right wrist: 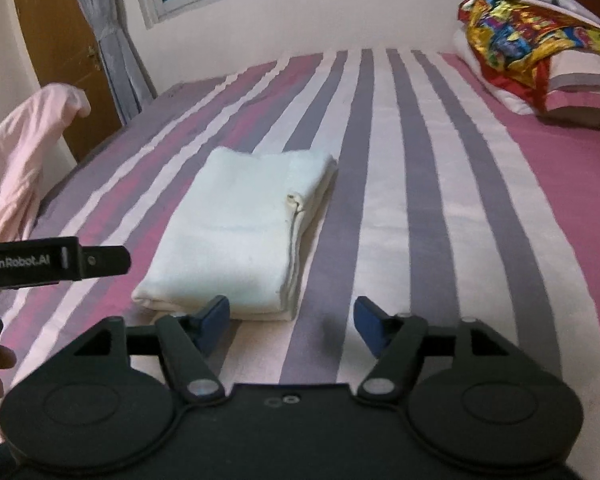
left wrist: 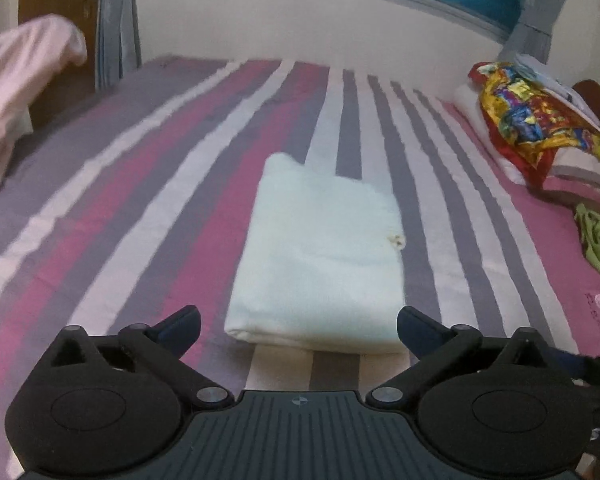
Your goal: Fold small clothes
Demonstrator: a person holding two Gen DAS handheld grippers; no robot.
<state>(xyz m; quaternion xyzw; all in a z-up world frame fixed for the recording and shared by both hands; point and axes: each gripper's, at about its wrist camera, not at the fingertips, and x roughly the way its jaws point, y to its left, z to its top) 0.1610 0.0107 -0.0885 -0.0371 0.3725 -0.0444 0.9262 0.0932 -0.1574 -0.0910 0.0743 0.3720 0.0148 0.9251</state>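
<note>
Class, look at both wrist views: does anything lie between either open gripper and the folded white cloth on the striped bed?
Nothing visible does. The folded white cloth lies directly ahead of the left gripper on bare striped sheet. The right gripper sits at its near right corner, also unobstructed.

White cloth [left wrist: 320, 256], folded flat on bed

Matt white cloth garment [left wrist: 320, 256] (soft, folded) on striped cotton-like bedsheet [left wrist: 140, 184]
</note>
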